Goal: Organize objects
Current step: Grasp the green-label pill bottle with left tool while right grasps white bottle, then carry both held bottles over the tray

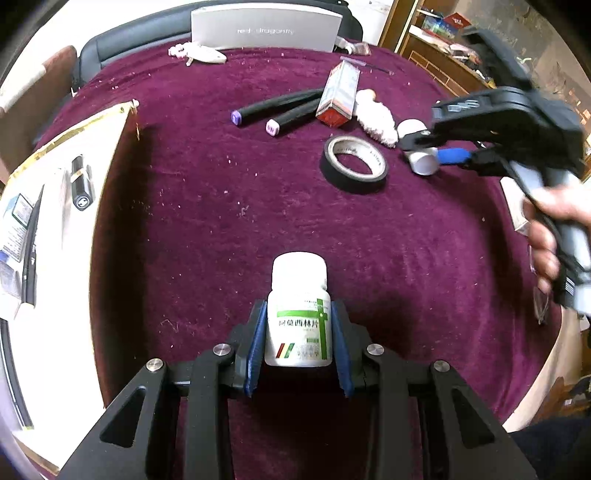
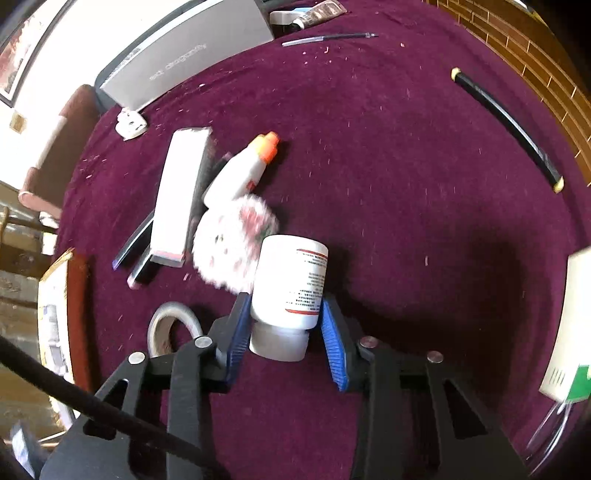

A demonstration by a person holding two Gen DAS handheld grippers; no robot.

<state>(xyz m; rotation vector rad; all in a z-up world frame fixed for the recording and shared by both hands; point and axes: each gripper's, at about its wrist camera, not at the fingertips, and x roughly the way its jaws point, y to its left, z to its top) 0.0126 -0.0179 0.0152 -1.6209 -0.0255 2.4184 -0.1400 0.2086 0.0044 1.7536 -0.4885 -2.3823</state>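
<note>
My left gripper (image 1: 299, 308) is shut on a white pill bottle with a green label (image 1: 300, 295), upright between the blue pads above the maroon tablecloth (image 1: 221, 221). At the left stands a white tray with a gold rim (image 1: 55, 229) that holds a black cylinder and pens. My right gripper (image 2: 285, 298), held by a hand, has its blue pads against both sides of a white bottle with a red-striped label (image 2: 291, 273), cap toward the camera. In the left wrist view the right gripper (image 1: 424, 149) sits at the right with that bottle (image 1: 424, 158).
Loose on the cloth lie a black tape roll (image 1: 354, 162), two black markers (image 1: 277, 107), a silver and red box (image 1: 340, 96), a fluffy white ball (image 2: 229, 243), a glue bottle with an orange cap (image 2: 243, 170), a black stick (image 2: 509, 125) and a grey box (image 1: 266, 29).
</note>
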